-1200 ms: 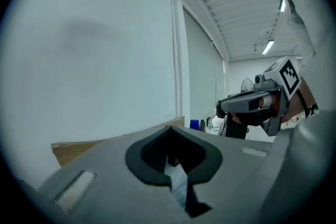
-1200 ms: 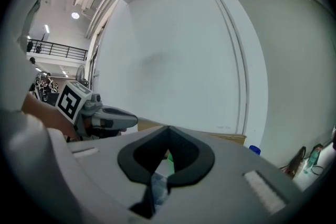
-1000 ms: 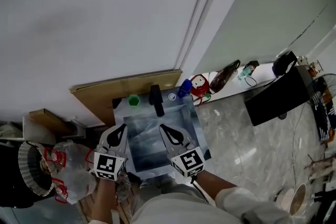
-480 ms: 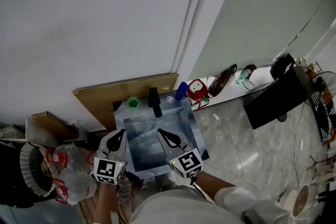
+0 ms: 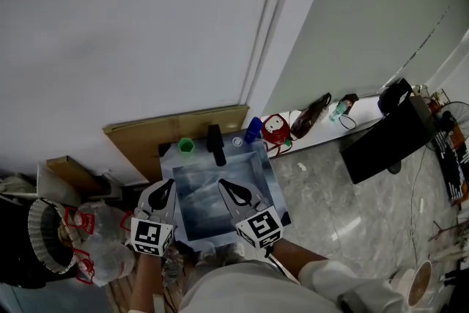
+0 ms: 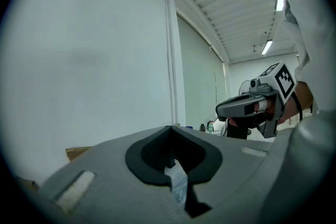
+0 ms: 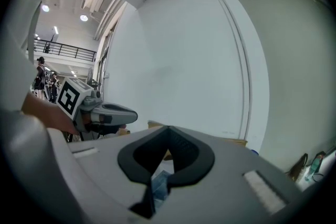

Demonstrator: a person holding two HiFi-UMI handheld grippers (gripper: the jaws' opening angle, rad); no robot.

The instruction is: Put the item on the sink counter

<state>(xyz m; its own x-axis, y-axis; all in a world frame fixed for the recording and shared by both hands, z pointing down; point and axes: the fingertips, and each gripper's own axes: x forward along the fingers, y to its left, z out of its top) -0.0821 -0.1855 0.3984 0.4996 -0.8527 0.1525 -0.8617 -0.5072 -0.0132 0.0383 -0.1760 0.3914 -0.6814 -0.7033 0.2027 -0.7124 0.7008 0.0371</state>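
Observation:
A steel sink (image 5: 267, 179) sits against the white wall, seen from above. On its back counter stand a green cup (image 5: 186, 145), a black faucet (image 5: 215, 142), a small clear cup (image 5: 237, 140) and a blue bottle (image 5: 253, 129). My left gripper (image 5: 164, 190) hovers over the sink's front left corner, shut and empty. My right gripper (image 5: 232, 189) hangs over the basin's front, also shut and empty. In the left gripper view the left gripper (image 6: 170, 131) points at the wall, with the right gripper (image 6: 245, 107) beside it. In the right gripper view the right gripper's (image 7: 167, 129) jaws meet.
A cardboard sheet (image 5: 176, 124) leans behind the sink. Plastic bags (image 5: 102, 245) and a dark basket (image 5: 40, 238) crowd the left. A red object (image 5: 275, 127), a brown bag (image 5: 309, 113) and a black desk (image 5: 385, 134) lie along the right wall.
The head view has tilted a little, so the sink sits slightly lower and further left. Both grippers stay shut in the same spots over the sink.

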